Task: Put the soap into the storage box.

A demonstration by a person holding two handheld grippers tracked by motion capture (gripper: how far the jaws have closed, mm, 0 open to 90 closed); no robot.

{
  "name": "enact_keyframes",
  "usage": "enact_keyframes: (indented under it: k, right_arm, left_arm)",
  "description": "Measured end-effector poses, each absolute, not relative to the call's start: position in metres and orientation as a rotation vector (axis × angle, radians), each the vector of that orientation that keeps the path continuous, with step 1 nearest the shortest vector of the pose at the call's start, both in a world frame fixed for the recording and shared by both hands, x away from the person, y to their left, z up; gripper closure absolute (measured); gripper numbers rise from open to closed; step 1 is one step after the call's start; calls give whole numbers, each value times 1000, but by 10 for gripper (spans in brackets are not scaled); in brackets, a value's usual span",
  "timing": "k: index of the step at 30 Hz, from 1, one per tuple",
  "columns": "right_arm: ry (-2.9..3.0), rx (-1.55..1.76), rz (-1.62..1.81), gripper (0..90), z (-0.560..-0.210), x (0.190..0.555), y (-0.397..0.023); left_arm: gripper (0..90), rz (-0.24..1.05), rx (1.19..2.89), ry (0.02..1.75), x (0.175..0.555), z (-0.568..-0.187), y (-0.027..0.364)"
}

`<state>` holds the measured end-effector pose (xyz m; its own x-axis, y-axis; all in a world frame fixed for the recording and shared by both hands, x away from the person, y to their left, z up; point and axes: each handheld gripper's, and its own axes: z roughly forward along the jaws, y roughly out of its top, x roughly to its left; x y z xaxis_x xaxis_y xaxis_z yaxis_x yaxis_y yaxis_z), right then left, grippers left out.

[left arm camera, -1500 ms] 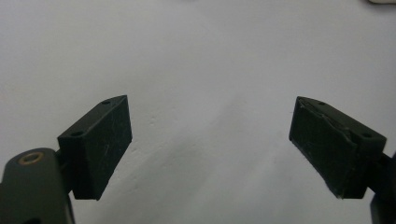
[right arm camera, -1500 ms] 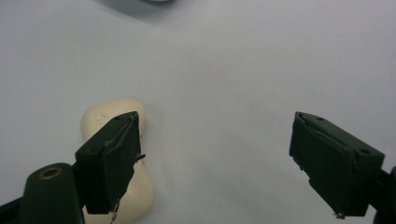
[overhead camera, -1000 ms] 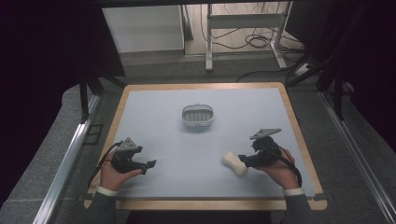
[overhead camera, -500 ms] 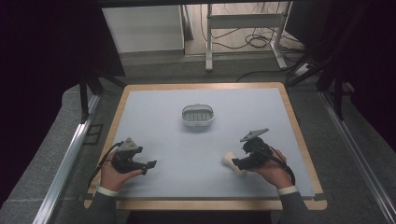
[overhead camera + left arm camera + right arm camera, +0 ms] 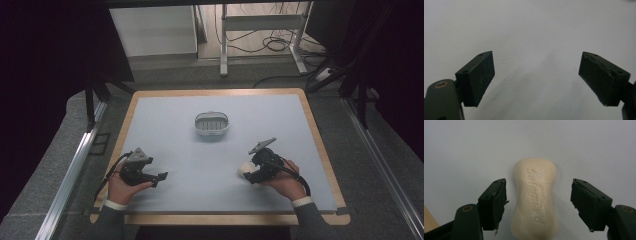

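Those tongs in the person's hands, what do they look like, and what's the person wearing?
Both the left tongs and the right tongs are black, each with two flat, blocky jaws, a grey three-cornered plate on top and a black cable trailing back. The person wears grey sleeves with white cuffs.

Table light: the pale mat point(image 5: 210, 165) is evenly and softly lit from above — no hard glare on it.
Surroundings: both sides of the high view fall into near-black; the floor behind is dim.
Shadows: faint and soft, a weak smear on the mat in the left gripper view, a thin dark edge along the soap point(image 5: 535, 197).
Sharpness: the soap's embossed lettering reads clearly; the black pads point(image 5: 477, 77) are slightly soft.
Edges: corners of both gripper views darken a little — mild vignetting.
High view: grainy, low in detail.
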<state>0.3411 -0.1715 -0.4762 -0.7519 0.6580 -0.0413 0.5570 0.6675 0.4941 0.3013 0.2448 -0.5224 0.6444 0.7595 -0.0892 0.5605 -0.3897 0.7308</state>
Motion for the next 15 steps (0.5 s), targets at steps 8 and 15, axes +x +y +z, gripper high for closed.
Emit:
enact_keyframes:
  k: [8,15]
  right_arm:
    - [2699,973,632,296,-481,344,-166]
    - [2724,966,560,301,-488,346,-163]
  left_arm:
    - [139,328,2101,1019,301,-522,245]
    - [131,325,2091,1027,302,-523,246]
